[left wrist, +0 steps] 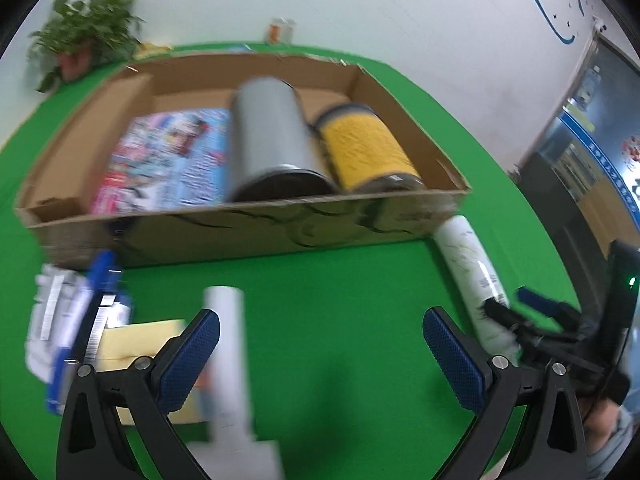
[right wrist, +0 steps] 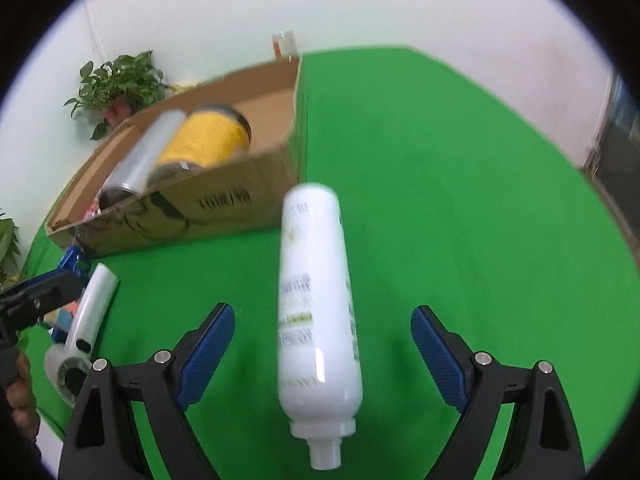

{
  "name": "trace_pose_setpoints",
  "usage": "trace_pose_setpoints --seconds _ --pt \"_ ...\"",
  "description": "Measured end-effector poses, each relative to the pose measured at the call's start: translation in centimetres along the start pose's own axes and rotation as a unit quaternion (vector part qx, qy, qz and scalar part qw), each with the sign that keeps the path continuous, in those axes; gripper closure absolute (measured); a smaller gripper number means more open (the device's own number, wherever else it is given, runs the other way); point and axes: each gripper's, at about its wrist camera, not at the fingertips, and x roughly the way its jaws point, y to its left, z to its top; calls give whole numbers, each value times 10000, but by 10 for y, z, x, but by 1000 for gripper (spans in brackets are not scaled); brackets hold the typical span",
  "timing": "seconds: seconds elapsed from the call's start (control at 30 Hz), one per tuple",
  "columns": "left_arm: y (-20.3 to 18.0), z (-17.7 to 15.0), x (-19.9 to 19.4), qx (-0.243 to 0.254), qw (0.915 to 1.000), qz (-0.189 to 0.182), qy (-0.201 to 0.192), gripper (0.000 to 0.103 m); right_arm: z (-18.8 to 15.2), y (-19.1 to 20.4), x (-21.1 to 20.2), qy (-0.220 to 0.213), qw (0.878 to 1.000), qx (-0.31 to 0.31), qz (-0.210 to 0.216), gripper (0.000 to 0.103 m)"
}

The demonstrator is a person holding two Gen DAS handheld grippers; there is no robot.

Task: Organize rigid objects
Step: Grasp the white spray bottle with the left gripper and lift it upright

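Both tongs stand spread wide with nothing between their blue pads. The right gripper straddles a white bottle lying on the green cloth, cap end toward the camera, base pointing to the near right corner of the cardboard box; neither pad touches it, and there is bare green on both sides of the bottle. To its right the cloth runs open all the way to the table's curved edge.

The left gripper hovers over bare cloth in front of the box's long near wall. Its left finger overlaps a white hair dryer (blurred, so contact cannot be judged), which lies across a pale yellow flat item. Farther left sits a white and blue pack, close to the box wall.

Inside the box, the left view shows a colourful printed booklet, a grey cylinder and a yellow-wrapped jar side by side, the last two touching; open floor remains behind the booklet. The right view hides the booklet almost wholly but shows the dryer's round nozzle end. The left view shows the bottle near the box's right corner, with the right gripper at its near end.
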Motion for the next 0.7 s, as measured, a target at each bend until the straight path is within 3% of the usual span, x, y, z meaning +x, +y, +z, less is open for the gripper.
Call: trace_pose_setpoints --seconds 0.1,0.13,0.23,0.27,0.53,0.7 --pt "-17 6 20 39 9994 -166 289 2 -7 -3 5 111 9995 34 285 17" --pt "-24 8 27 59 9992 -191 354 2 -9 -3 7 135 9993 15 358 22" --pt "-41 11 39 174 9984 -291 449 2 -13 0 14 260 9988 -206 362 54" --pt "-45 12 42 206 9983 -289 457 2 -16 -1 15 293 9988 -268 271 59" --pt "-72 11 72 152 9941 -673 841 11 -28 -3 1 142 9974 -666 249 60" --pt "-87 9 88 3 9883 -1004 1145 11 -42 -10 -10 172 9952 -944 192 58"
